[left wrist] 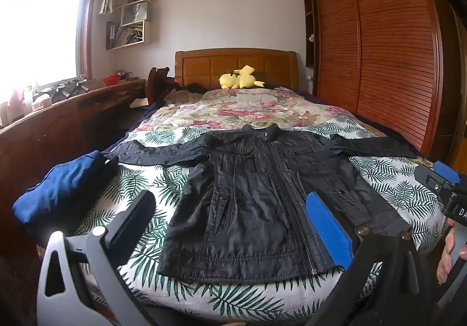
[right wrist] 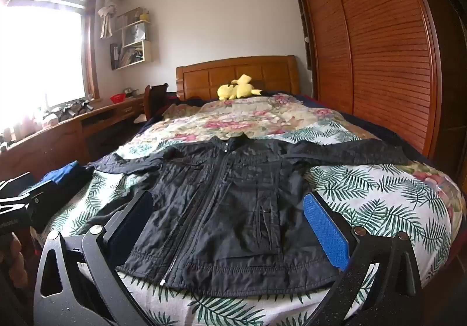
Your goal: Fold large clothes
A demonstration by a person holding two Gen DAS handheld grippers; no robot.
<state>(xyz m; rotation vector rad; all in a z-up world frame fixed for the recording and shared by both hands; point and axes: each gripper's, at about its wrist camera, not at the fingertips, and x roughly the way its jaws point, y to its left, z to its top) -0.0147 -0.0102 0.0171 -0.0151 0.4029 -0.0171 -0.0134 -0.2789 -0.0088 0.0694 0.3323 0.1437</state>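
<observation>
A black zip-up jacket [left wrist: 248,194] lies flat, front up, on the leaf-print bedspread, both sleeves spread out sideways, collar toward the headboard. It also shows in the right wrist view [right wrist: 227,209]. My left gripper [left wrist: 230,223] is open and empty, held above the jacket's hem near the bed's foot. My right gripper [right wrist: 227,223] is open and empty, also above the hem. The right gripper shows at the right edge of the left wrist view [left wrist: 443,180]; the left gripper shows at the left edge of the right wrist view [right wrist: 20,203].
A folded blue garment [left wrist: 61,185] lies on the bed's left side. A floral quilt [left wrist: 233,109] and a yellow plush toy [left wrist: 240,77] lie toward the wooden headboard. A wooden desk [left wrist: 58,115] runs along the left; a slatted wardrobe [left wrist: 379,48] stands on the right.
</observation>
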